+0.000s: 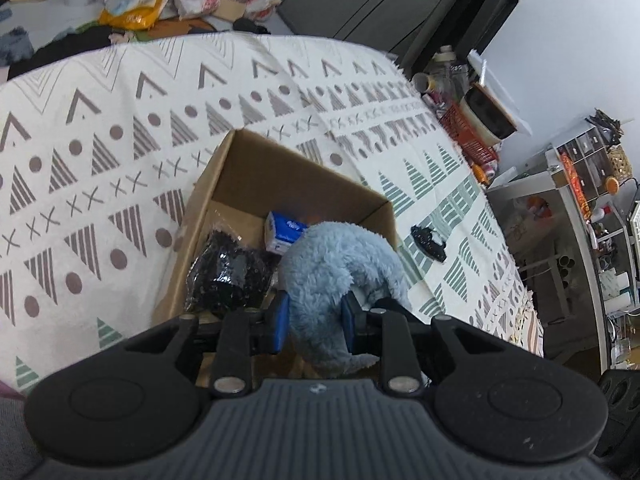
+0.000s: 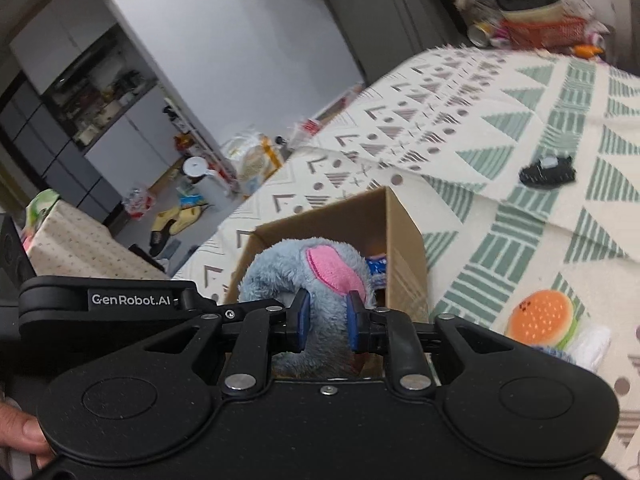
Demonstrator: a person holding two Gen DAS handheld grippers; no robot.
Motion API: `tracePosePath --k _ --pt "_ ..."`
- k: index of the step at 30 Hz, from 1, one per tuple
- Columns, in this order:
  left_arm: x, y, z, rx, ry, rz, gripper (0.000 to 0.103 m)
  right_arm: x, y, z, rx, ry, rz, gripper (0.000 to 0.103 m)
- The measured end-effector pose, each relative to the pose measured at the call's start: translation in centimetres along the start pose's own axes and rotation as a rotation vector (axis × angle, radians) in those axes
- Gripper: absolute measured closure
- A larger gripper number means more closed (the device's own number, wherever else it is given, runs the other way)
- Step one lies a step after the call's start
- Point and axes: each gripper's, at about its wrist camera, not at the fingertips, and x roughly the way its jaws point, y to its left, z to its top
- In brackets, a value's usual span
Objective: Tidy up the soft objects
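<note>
1. The left gripper (image 1: 316,322) has its blue pads (image 1: 280,322) closed on the blue plush (image 1: 340,268); the fur fills the gap between them.
2. The right gripper (image 2: 328,322) also clamps the plush (image 2: 304,272), with its pads (image 2: 301,316) pressing the fur from both sides. A pink patch of the plush shows just above the pads.
3. The plush hangs over the open box (image 1: 256,176), partly inside it, at the near right corner of the box in the left wrist view.
4. Inside the box lie a black bundle (image 1: 228,276) in clear wrap and a small blue and white pack (image 1: 282,234), both beside the plush.
5. The box stands on a patterned cloth (image 1: 120,128) that covers the surface.
6. A small black item (image 2: 546,174) lies on the cloth, well apart from the box, towards the green-patterned edge.
7. A burger toy (image 2: 540,318) lies on the cloth near the right gripper; something white (image 2: 592,346) touches it.
8. A thumb (image 2: 24,434) shows at the lower left of the right wrist view.
</note>
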Motion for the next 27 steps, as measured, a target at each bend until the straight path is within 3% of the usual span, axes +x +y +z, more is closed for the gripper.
tracePosePath --k 3,9,16,27 --pt "0.1 0.4 0.0 0.000 0.025 -0.008 0.073 0.1 0.1 -0.4 0.018 0.000 -0.031 0.080" --pt "-1.3 1.2 0.3 -0.015 0.007 0.001 0.051 -0.5 0.6 -0.6 0.007 0.009 -0.057 0.072" --pt "-3.4 0.4 0.6 0.041 -0.045 0.041 0.027 -2.9 0.8 0.0 0.031 -0.020 -0.072 0.050" --pt "-6.0 -1.1 -0.6 0.111 -0.103 0.049 0.016 -6.7 0.4 0.0 0.007 -0.082 -0.140 0.018"
